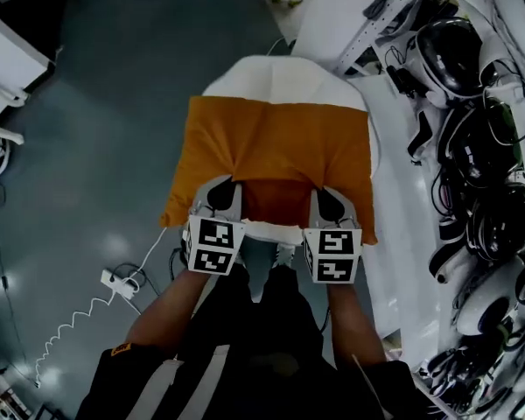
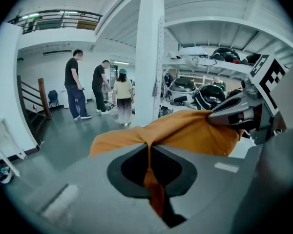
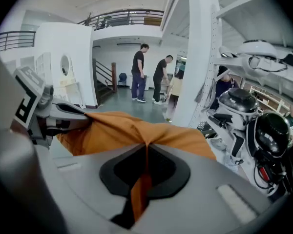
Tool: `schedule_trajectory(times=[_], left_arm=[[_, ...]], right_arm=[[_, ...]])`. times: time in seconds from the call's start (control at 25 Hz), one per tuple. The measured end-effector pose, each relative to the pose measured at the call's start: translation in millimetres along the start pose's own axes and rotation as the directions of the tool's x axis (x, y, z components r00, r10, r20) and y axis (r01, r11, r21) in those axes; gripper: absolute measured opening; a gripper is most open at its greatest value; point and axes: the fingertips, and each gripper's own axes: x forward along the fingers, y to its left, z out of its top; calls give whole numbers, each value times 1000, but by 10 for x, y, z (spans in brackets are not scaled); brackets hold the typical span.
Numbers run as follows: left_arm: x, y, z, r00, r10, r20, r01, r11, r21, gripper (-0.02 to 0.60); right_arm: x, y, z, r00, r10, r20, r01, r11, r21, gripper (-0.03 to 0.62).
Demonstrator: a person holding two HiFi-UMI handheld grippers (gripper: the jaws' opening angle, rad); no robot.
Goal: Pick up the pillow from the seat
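Pinching the near edge of the orange pillow (image 1: 276,151), the left gripper (image 1: 222,191) and the right gripper (image 1: 330,198) each had their jaws pressed together on a fold of its fabric, low in the centre of the frame. The pillow hung out from them over the white seat (image 1: 280,77) and looked already off it, so the pick-up seemed nearly done, with only carrying it clear left. Bare floor (image 1: 96,103) at the left offered room, while the crowded shelving (image 1: 472,103) along the right edge stood near the pillow's right corner.
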Motion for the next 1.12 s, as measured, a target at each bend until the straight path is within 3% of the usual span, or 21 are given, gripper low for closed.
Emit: schedule_trajectory(times=[0.2,0.64,1.12], left_arm=[[-347,-31,271,999,-28,28,27,999,29,3],[-972,-317,481,996,-56,75,51,997,57,4],[-1641,-1024,554,987,17,158,-28,997,71,5]], right_arm=[[-372,66,188,998,-39,40,38,999,29,9],[-1092,145,263,993,-53,107,49,998,45,9],[-1920,-16,41,972,-25,234,25,1000,3,9]])
